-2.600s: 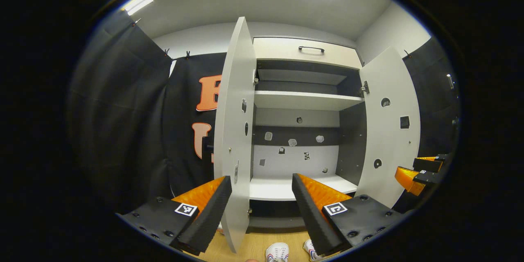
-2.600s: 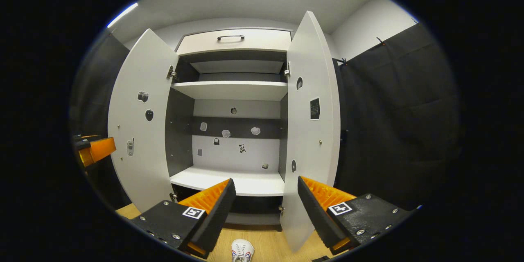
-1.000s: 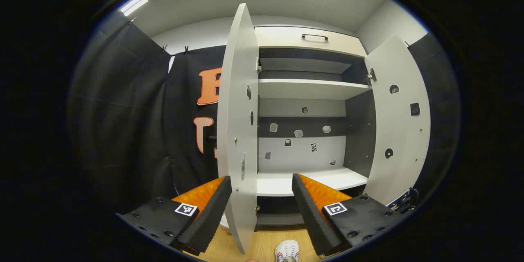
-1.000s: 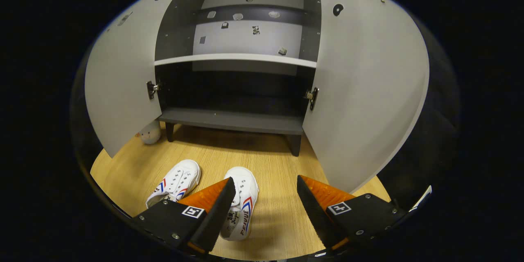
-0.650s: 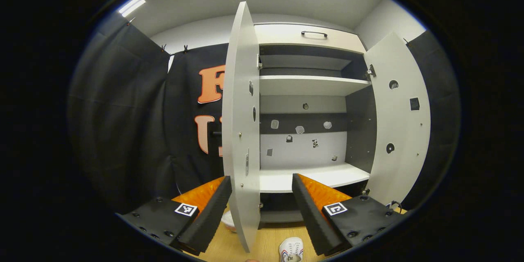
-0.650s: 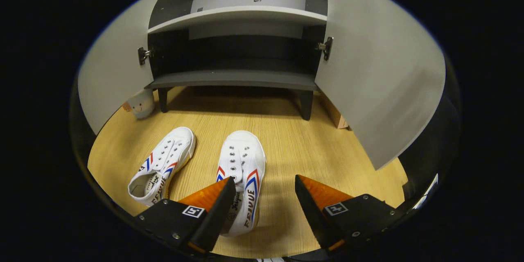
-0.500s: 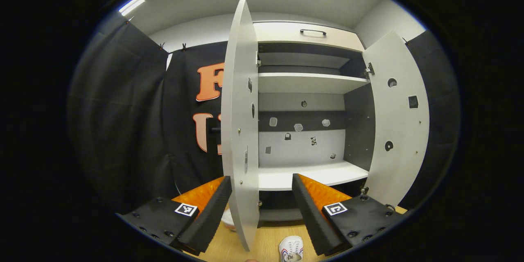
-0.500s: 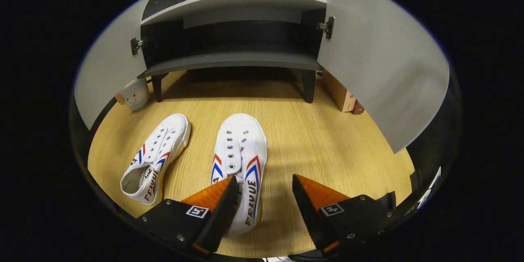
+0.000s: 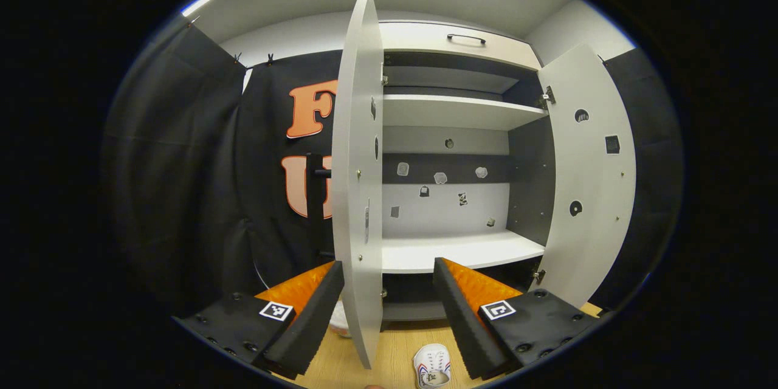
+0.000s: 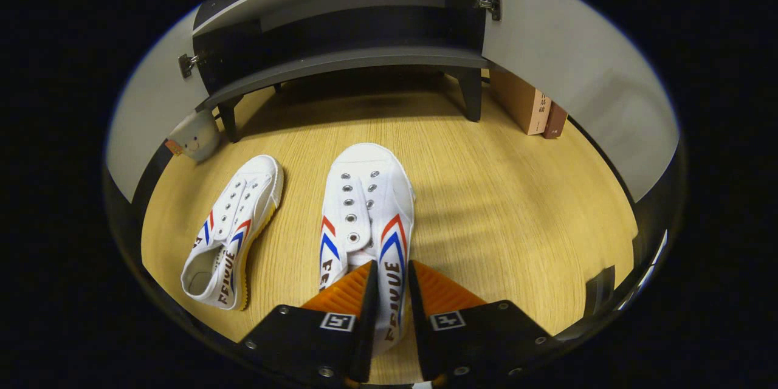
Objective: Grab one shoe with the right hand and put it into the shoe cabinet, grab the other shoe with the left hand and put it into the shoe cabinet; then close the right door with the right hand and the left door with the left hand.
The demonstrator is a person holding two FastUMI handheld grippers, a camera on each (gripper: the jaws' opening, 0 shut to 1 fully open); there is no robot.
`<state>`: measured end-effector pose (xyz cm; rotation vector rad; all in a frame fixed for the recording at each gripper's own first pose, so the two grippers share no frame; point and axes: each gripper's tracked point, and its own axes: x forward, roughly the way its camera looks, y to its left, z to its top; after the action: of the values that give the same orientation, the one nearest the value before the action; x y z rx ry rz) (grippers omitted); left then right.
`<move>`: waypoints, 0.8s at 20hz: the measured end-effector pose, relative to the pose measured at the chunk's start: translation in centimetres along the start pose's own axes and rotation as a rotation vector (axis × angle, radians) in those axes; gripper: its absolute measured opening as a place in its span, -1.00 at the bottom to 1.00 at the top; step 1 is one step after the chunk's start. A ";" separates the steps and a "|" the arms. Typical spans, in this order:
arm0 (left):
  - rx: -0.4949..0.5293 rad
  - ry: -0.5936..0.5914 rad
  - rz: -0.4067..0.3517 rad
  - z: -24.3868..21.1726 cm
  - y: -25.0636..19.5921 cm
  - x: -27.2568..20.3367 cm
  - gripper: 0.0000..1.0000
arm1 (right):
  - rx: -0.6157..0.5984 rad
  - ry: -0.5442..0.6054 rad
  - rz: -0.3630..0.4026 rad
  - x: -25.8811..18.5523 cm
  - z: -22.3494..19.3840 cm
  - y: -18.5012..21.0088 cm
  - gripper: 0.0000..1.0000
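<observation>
Bright ceiling strips [image 9: 197, 4] glare overhead; soft shadows on floor [image 10: 498, 206]; sharp focus, strong fisheye bending edges.

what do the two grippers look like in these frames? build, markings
Left gripper and right gripper match: two wedge-shaped jaws with ribbed inner faces on black blocky carriers studded with screws. Each carrier bears a small square black-and-white fiducial tag. No cables or sleeves visible.
</observation>
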<state>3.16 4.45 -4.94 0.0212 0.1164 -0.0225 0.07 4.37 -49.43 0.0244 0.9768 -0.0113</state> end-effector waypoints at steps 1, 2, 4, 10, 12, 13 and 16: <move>-0.002 0.001 -0.001 -0.1 0.2 0.0 0.87 | 0.000 0.004 -0.022 -0.1 0.1 -0.4 -0.51; -0.003 0.003 -0.002 -0.2 0.4 -0.1 0.92 | 0.011 -0.003 -0.050 -0.2 0.4 -1.0 -0.76; 0.003 0.002 -0.004 -0.2 0.8 -0.1 0.87 | 0.032 -0.003 -0.063 -0.7 1.0 -1.0 -1.00; 0.000 -0.023 0.004 0.3 2.4 0.0 0.93 | 0.056 -0.049 -0.095 -5.9 4.0 -0.1 -1.00; 0.000 -0.025 0.006 0.3 2.8 0.1 0.89 | 0.079 -0.094 -0.087 -8.4 6.4 0.6 -1.00; -0.002 -0.027 0.004 0.3 3.0 0.2 0.94 | 0.079 -0.112 -0.080 -9.5 7.5 1.1 -1.00; -0.008 -0.032 -0.003 0.3 3.4 0.4 0.94 | 0.062 -0.169 -0.048 -13.5 11.6 2.7 -1.00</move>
<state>3.69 7.81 -4.60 0.0122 0.0841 -0.0252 2.21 6.72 -31.73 0.0562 0.8081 -0.0864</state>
